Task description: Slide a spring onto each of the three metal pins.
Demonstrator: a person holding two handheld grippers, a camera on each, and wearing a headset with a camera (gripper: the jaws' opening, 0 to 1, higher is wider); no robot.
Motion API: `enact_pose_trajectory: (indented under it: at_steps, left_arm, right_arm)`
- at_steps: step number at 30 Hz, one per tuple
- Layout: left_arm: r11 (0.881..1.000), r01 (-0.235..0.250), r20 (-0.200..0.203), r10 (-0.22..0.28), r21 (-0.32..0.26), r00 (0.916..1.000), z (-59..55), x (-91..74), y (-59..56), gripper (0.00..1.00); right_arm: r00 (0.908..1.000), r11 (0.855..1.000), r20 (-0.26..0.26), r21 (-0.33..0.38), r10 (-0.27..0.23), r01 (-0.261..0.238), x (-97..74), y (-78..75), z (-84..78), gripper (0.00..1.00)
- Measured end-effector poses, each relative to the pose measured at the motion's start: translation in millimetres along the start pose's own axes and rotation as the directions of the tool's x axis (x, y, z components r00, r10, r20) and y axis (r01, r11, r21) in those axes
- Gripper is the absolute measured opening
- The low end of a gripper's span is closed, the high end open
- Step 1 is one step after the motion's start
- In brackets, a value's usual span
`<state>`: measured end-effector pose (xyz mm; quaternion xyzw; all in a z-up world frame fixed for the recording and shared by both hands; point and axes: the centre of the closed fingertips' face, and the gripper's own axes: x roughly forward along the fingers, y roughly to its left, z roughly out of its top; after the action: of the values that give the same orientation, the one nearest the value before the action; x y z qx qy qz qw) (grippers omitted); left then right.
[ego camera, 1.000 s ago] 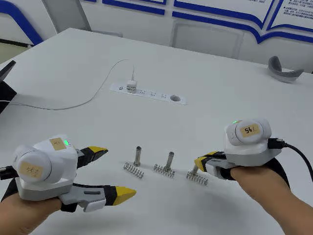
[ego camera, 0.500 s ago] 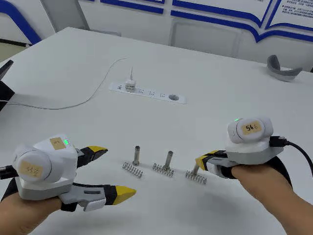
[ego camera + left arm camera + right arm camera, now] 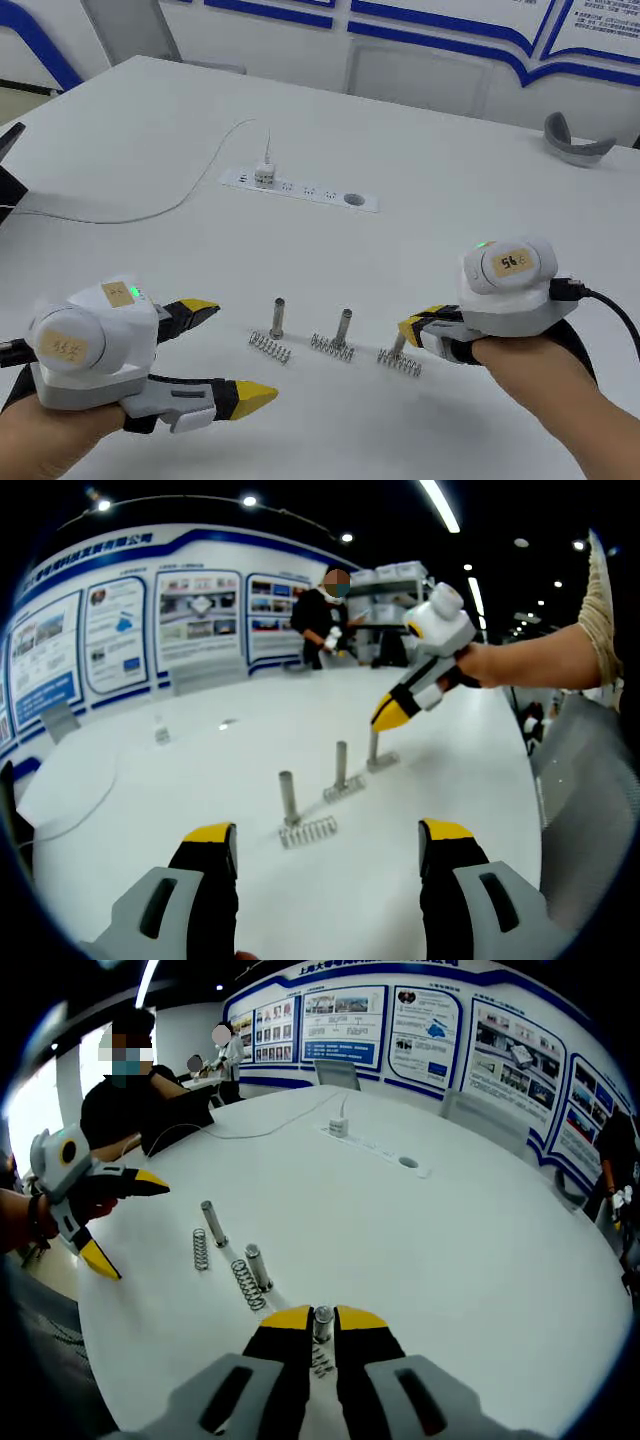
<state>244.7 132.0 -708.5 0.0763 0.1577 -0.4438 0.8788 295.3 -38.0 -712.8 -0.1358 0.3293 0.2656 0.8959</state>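
Springs (image 3: pixel 332 348) lie flat on the white table (image 3: pixel 450 230), 3 in a row, none on a pin. The left spring (image 3: pixel 270 348) is just in front of the left pin (image 3: pixel 278 317), the middle spring (image 3: pixel 330 347) in front of the middle pin (image 3: pixel 343 327), and the right spring (image 3: pixel 400 362) at the foot of the right pin (image 3: pixel 399 343). All 3 pins stand upright. The right gripper (image 3: pixel 408 332) has its yellow-tipped jaws closed on the right pin near its top; its own view shows the pin top pinched between the tips. The left gripper (image 3: pixel 228 350) hangs over the table to the left of the row, jaws spread wide and holding nothing. Further back lies a power strip (image 3: pixel 300 190) with a thin cable (image 3: pixel 170 208)
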Motion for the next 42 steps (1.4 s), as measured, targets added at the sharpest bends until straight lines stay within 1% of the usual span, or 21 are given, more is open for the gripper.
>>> enact_pose_trajectory:
  at_steps: [10, 15, 19, 28, 32, 37, 39, 42]
  left_arm:
    - [1.0, 0.0, 0.0, 0.0, -0.001, 1.0, -0.5, 0.4, 1.7, 0.76]
    - [1.0, 0.0, 0.001, 0.0, 0.002, 1.0, 0.3, 0.2, 1.8, 0.76]
    - [1.0, -0.001, 0.002, 0.001, 0.002, 1.0, 0.5, -0.2, 2.5, 0.76]
    - [1.0, -0.004, 0.002, 0.004, 0.003, 1.0, 0.3, -1.1, 3.7, 0.76]
    - [1.0, -0.004, 0.004, 0.004, 0.003, 1.0, 1.4, -0.9, 3.2, 0.76]
    - [1.0, -0.005, 0.005, 0.005, 0.002, 1.0, 1.9, -1.3, 2.5, 0.76]
    - [1.0, -0.007, 0.004, 0.007, 0.001, 1.0, 1.6, -1.5, 2.5, 0.76]
    - [1.0, -0.008, 0.003, 0.008, 0.001, 1.0, 1.2, -1.7, 2.2, 0.76]
  right_arm:
    - [0.9999, 1.0, 0.01, -0.009, 0.005, -0.005, -0.9, 0.6, 2.3, 0.09]
    - [0.9996, 1.0, 0.027, -0.011, 0.004, -0.004, -4.6, 1.4, 6.5, 0.11]
    - [0.9992, 1.0, 0.041, -0.014, 0.002, -0.001, -8.3, -1.2, 8.0, 0.12]
    - [0.9981, 1.0, 0.061, -0.018, -0.001, 0.002, -17.4, -9.5, 5.9, 0.15]
    - [0.9972, 1.0, 0.074, -0.022, 0.013, -0.012, -20.3, -11.9, 3.3, 0.16]
    - [0.997, 0.999, 0.069, -0.032, 0.035, -0.033, -21.9, -14.0, -5.2, 0.17]
    - [0.9962, 0.998, 0.067, -0.035, 0.056, -0.054, -21.9, -12.3, -8.9, 0.17]
    - [0.9946, 0.994, 0.052, -0.065, 0.09, -0.086, -19.2, -8.8, -16.2, 0.17]
